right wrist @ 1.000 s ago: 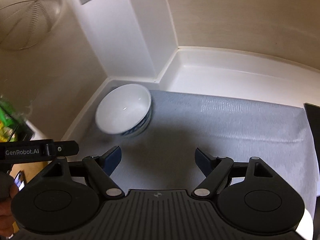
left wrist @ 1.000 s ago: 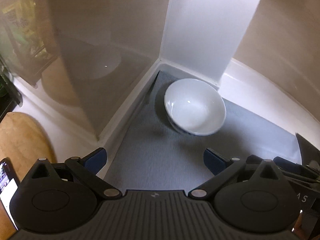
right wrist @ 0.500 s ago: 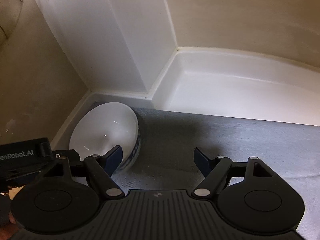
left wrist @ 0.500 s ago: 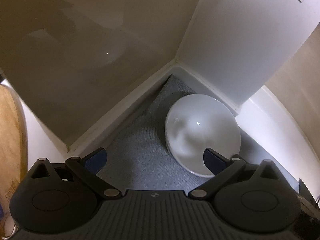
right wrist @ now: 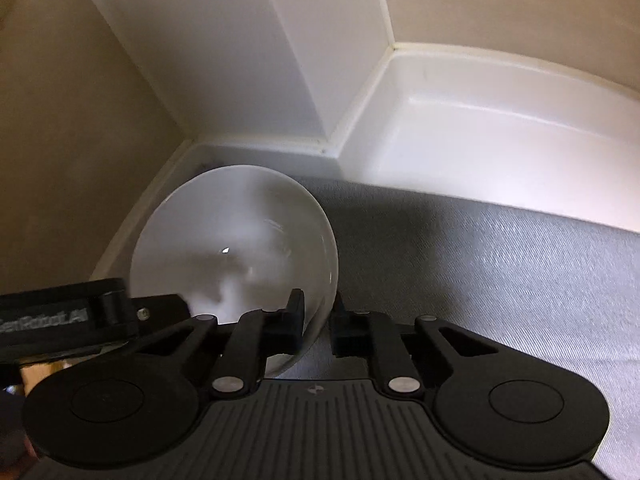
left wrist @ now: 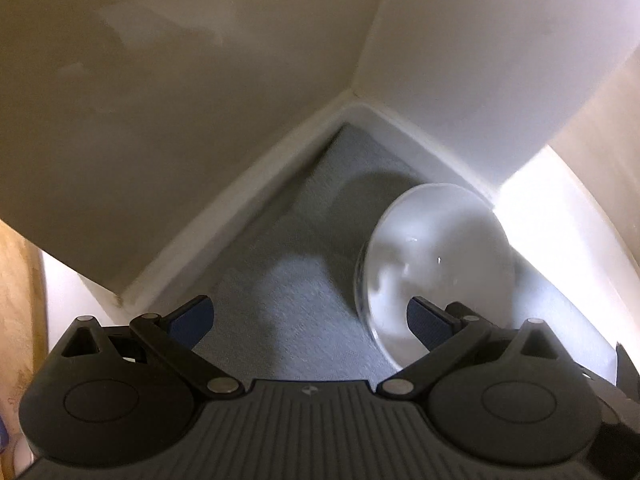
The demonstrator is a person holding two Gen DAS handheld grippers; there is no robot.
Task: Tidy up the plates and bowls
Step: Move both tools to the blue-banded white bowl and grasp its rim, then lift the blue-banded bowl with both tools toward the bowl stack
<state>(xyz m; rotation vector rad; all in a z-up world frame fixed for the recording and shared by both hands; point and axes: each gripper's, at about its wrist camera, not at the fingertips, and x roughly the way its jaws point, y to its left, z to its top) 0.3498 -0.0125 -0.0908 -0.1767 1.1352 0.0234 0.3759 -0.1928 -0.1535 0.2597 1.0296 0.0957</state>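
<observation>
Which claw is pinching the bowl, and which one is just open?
The right claw pinches the white bowl by its rim, one finger inside, one outside. It has just closed. The left claw is wide open, gripping nothing.

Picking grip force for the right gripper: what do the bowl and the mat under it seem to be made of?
Bowl: probably glazed ceramic, white and glossy, with a sharp glint and soft reflections inside. Mat: looks like grey woven fabric, matte, with fine ribbed texture and no shine.

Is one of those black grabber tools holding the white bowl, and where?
Yes. The right tool has just closed on the round white ceramic bowl, pinching its near rim. The left tool is open, holding nothing.
</observation>
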